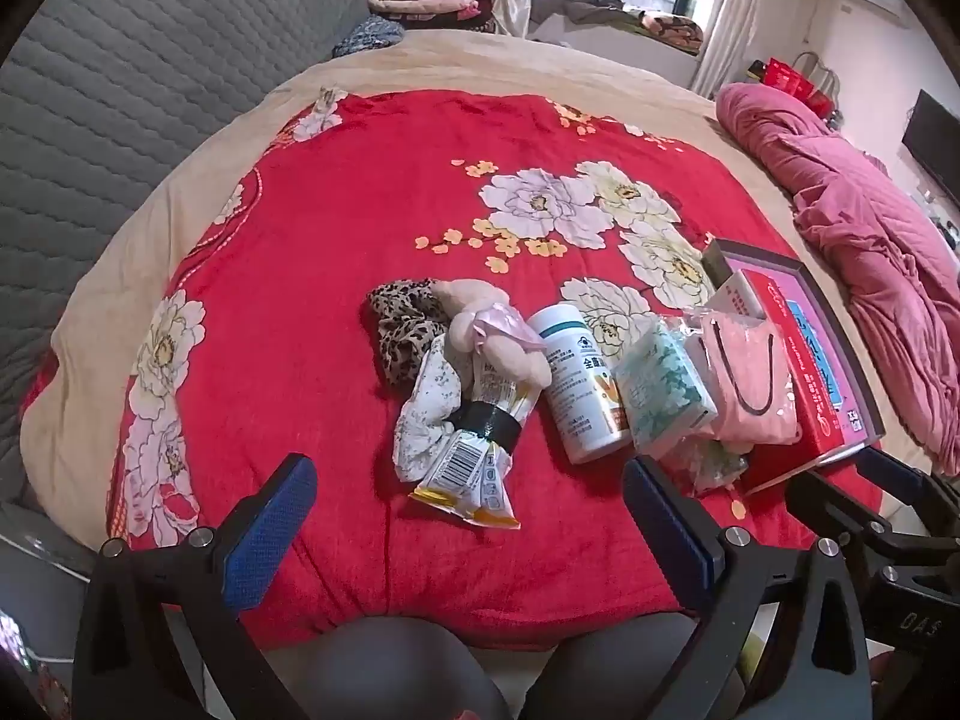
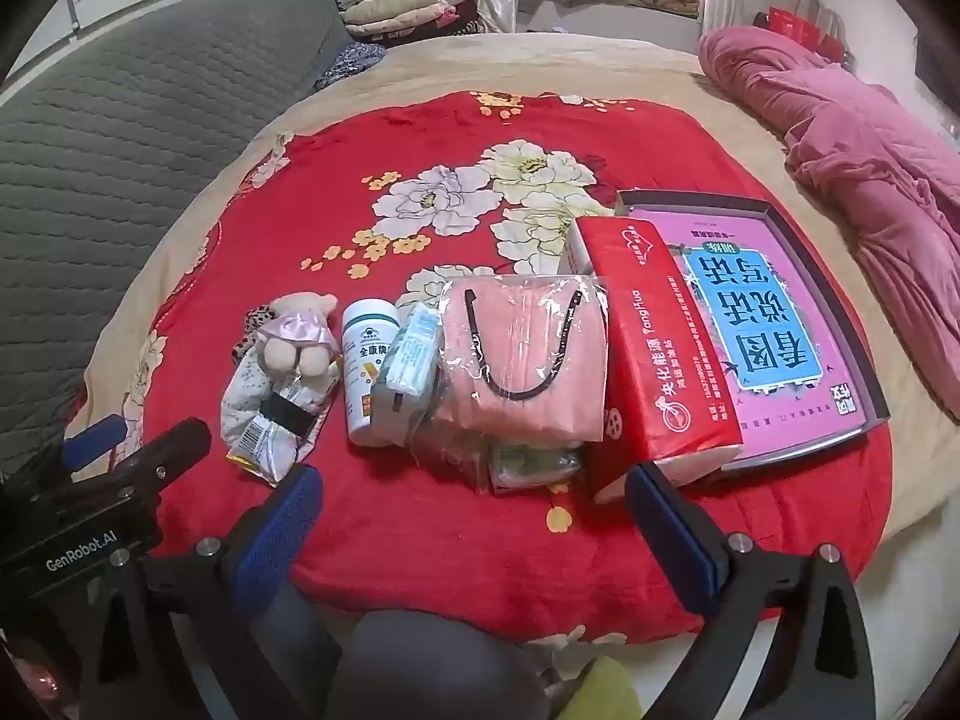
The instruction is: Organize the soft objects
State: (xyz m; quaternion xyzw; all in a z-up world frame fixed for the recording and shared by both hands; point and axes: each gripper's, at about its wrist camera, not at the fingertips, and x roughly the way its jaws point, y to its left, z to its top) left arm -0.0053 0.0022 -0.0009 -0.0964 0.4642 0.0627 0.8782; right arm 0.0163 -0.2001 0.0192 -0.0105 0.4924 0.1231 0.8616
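Since both the left gripper (image 1: 465, 507) and right gripper (image 2: 474, 519) gape empty, grabbing the plush toy (image 1: 498, 330) could drag the leaning white bottle (image 1: 579, 384) beside it.

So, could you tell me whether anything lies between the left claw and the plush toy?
Yes: a taped snack packet and crumpled white cloth lie between the open left claw and the plush toy.
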